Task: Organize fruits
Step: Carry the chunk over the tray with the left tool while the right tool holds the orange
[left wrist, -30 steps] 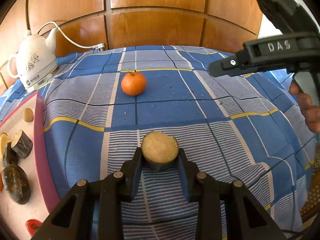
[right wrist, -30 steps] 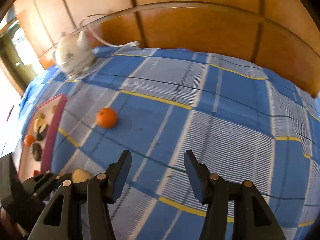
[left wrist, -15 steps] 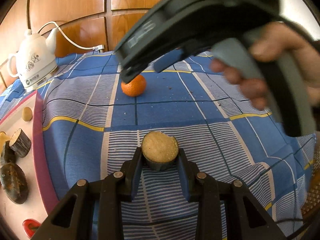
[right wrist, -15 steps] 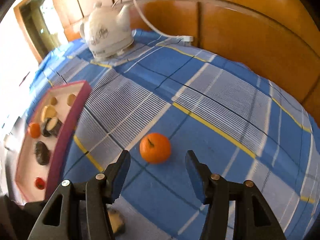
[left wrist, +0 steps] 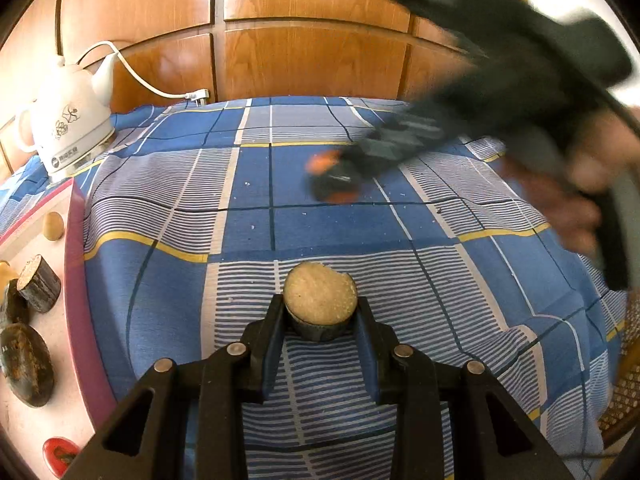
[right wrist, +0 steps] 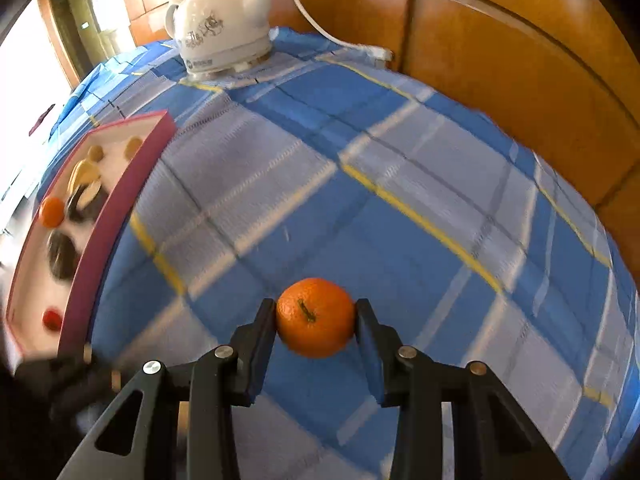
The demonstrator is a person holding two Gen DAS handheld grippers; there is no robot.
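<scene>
Right tongs (right wrist: 316, 320): the orange (right wrist: 314, 316) sits between my pads, both touching its sides at mid-height, stem facing the camera. Gap is about the fruit's width; I read this as closing on it, grip looks made but fresh. To do it well, I squeeze only until it stops rolling, keep the pads on the widest part, and lift straight up before swinging to the tray (right wrist: 116, 200) at 10 o'clock. It is round and smooth, so an off-centre pinch would likely squirt it out.

Left tongs (left wrist: 320, 320): narrowed onto the cut fruit piece (left wrist: 320, 300), pale round face up, dark skin below, pads against both sides. Whether it is lifted off the cloth I cannot tell.

Outward: blue checked tablecloth (left wrist: 256, 184) on the bench. Tray holds dark fruit pieces, a small orange one, a red one and pale bits. White kettle (right wrist: 218, 20) at 12 o'clock, corded, well apart from both fruits.
</scene>
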